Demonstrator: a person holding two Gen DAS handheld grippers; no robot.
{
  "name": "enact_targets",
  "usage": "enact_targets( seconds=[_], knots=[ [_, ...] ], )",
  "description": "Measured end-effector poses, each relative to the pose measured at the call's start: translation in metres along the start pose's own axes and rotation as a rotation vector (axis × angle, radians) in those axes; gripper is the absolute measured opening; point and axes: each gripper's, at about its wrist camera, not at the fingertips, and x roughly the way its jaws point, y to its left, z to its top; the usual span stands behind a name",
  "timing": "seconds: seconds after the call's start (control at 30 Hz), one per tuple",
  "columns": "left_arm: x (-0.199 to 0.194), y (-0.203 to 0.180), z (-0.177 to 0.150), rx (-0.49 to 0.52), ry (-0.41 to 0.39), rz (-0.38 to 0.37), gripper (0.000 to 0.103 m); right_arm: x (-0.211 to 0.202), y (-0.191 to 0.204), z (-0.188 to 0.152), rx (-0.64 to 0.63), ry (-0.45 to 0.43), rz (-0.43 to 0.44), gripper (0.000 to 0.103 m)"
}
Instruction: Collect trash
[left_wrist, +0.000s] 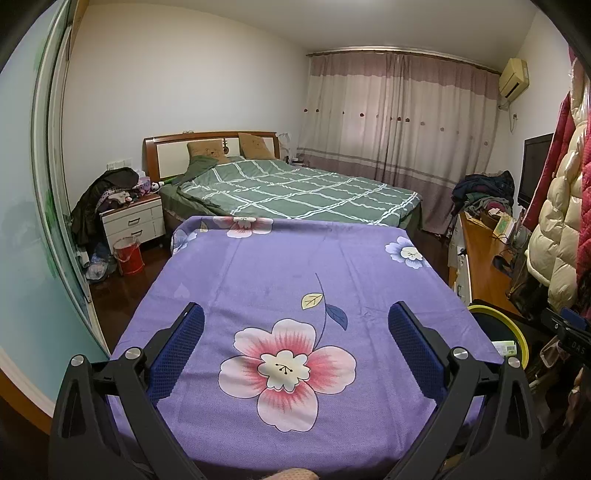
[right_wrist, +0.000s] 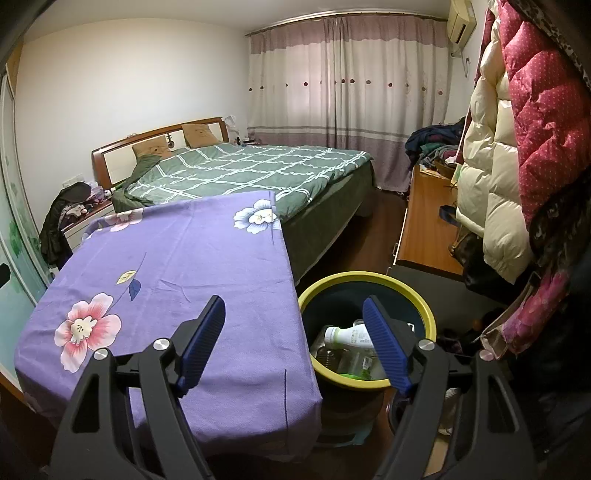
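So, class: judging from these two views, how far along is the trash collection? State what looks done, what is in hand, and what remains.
Done: a white bottle and other trash lie inside the yellow-rimmed bin beside the table. In hand: nothing; the left tool and right tool are both open and empty. Left: the purple floral cloth shows no trash, so little seems to remain here.

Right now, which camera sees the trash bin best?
The right wrist view: the trash bin shows its whole yellow rim and a white bottle inside. The left wrist view catches only its rim edge at the right.
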Motion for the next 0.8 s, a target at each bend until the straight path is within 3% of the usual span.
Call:
enact_targets(
  seconds=[0.8],
  knots=[
    [-0.0014,-0.0009,0.0008,0.004,0.002,-0.001,0.098,0.0011,0.0022,0.0004,0.002,0.005,0.004,0.073]
  ],
)
